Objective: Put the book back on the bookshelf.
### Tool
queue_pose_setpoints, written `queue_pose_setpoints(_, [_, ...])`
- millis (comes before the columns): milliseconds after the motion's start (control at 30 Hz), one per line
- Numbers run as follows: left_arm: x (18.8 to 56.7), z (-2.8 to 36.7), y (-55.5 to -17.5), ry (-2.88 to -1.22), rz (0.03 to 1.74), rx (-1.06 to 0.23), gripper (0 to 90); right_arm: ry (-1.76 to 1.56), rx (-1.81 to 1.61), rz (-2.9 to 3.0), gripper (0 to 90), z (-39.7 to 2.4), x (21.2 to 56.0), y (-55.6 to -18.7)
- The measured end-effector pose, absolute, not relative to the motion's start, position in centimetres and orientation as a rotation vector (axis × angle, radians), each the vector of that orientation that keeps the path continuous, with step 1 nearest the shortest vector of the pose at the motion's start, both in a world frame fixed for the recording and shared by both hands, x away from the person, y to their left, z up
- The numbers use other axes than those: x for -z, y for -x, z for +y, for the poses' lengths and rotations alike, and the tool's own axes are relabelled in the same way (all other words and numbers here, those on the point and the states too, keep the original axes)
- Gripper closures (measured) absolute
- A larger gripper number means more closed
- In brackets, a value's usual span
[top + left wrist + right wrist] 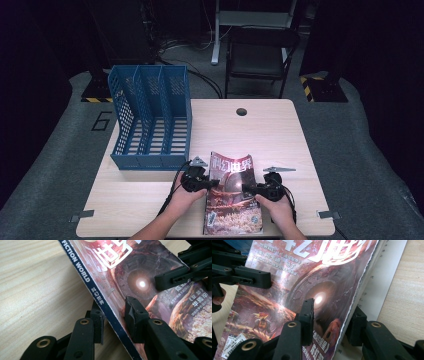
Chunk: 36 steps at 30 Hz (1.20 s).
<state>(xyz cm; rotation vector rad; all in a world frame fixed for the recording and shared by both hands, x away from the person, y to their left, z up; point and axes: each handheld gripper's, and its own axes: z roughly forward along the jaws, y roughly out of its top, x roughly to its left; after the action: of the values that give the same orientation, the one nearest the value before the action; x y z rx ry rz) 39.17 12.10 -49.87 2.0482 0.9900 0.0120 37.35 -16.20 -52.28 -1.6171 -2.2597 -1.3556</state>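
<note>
Pale wood-grain tabletop (150, 200) carried a slatted blue plastic file rack (152, 120) at left. Near the front edge, the left gripper (115, 320) pinched the glossy magazine (232, 195) by its spine; the right gripper (332, 317) clamped its opposite page edge.

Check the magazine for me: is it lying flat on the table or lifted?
Partly lifted. The magazine tilts, its far end raised and curling, near end low by the table; left gripper and right gripper straddle its side edges.

A blue three-slot file rack (152, 120) stood on the left rear of a pale wooden table (280, 130), with a dark folding chair (260, 57) behind.
</note>
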Motion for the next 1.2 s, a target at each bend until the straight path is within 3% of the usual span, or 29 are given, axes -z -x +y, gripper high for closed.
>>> queue_pose_setpoints(200, [49.1, 12.1, -39.1, -2.023, 0.973, -0.005, 72.6, 1.628, 1.353, -2.213, 64.1, -16.8, 52.2, -37.5])
queue_pose_setpoints(400, [48.5, 12.5, -39.1, -2.016, 0.955, -0.007, 73.8, 1.583, 1.383, -2.215, 71.7, -17.0, 51.5, -37.6])
queue_pose_setpoints(1200, [45.7, 15.9, -37.8, -1.981, 0.859, -0.031, 74.2, 1.381, 1.488, -2.347, 78.9, -15.4, 47.0, -35.9])
